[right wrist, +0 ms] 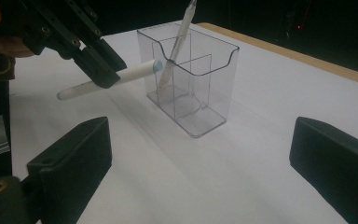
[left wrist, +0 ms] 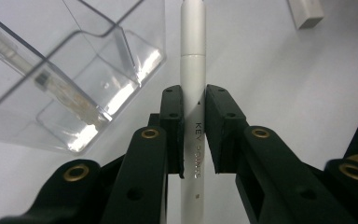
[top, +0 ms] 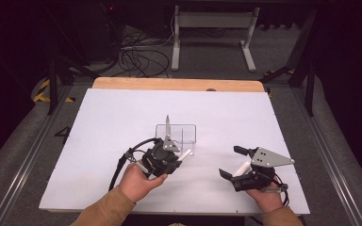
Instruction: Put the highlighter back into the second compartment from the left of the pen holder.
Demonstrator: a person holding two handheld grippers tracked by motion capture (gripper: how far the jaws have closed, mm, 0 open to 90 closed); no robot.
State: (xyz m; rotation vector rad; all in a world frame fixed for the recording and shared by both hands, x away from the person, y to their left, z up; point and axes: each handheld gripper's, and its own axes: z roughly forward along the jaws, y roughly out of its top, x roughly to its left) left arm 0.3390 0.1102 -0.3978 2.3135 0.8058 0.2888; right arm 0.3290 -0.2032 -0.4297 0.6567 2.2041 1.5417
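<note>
A white marker (left wrist: 192,88) with grey lettering lies crosswise between the jaws of my left gripper (left wrist: 193,112), which is shut on its middle. In the high view the left gripper (top: 168,158) holds the marker (top: 185,154) level just in front of a clear plastic holder (top: 176,137) with compartments. A thin pen (top: 168,123) leans inside that holder. My right gripper (top: 233,162) rests open at the near right with nothing between its jaws. The right gripper view shows its own wide-apart jaws (right wrist: 200,140), the holder (right wrist: 191,79), the leaning pen (right wrist: 177,42), and the left gripper (right wrist: 88,51) with the marker (right wrist: 121,77).
The white table sheet (top: 122,122) lies on a wooden top whose far edge (top: 179,84) shows. Behind the table stand a white frame (top: 214,35) and loose cables (top: 136,56) on the floor. Dark stands (top: 306,70) flank the table.
</note>
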